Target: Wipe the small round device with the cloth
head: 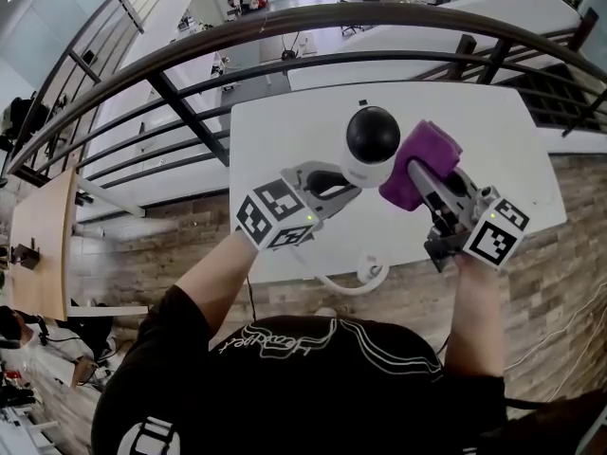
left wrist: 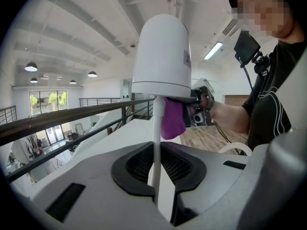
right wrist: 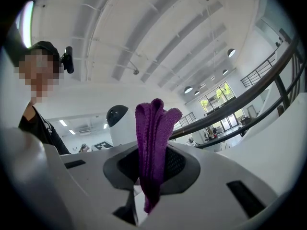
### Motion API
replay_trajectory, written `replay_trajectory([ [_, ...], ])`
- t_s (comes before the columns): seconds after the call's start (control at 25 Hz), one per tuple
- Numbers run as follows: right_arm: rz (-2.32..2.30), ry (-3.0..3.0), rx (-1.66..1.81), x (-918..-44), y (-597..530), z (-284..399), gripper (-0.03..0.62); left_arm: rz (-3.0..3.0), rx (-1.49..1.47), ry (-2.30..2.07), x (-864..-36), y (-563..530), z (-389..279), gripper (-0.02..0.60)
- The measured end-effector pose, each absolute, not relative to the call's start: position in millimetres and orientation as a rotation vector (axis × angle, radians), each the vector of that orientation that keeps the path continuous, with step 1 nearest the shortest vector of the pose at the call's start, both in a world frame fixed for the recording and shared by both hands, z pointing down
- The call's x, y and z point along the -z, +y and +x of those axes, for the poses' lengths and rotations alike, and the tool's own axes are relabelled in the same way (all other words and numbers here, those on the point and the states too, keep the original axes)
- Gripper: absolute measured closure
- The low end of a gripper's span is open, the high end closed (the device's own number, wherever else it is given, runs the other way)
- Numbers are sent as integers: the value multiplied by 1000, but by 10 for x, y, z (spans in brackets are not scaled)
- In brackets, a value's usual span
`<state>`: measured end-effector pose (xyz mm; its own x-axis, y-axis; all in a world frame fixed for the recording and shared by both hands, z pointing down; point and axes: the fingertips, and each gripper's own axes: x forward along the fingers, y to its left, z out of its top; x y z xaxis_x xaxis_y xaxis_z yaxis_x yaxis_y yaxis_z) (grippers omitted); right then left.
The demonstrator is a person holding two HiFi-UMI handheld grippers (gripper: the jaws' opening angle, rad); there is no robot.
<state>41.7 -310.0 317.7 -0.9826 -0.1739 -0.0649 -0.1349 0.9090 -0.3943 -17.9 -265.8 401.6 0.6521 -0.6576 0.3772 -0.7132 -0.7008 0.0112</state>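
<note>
jaws of the left gripper, centre frame, clench the thin white stem of the small round white device with black dome — upright above them. just right of it, the folded purple cloth, pinched in the right gripper — the nearer one. white table below; railed hall beyond.

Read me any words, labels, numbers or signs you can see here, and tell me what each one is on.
Nothing here can be read for certain.
White script on the person's black shirt: upside down and warped, unreadable.
A small label on the white device: too small to read.
The marker cubes: black-and-white square patterns only, no words.
</note>
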Motion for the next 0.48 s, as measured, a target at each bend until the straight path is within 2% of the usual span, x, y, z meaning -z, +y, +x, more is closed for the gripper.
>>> replay_trajectory([
  [0.48,-127,2977,354,-2613,-3109,496,533,2728,-522,-1079,-4072,-2553,-289,529],
])
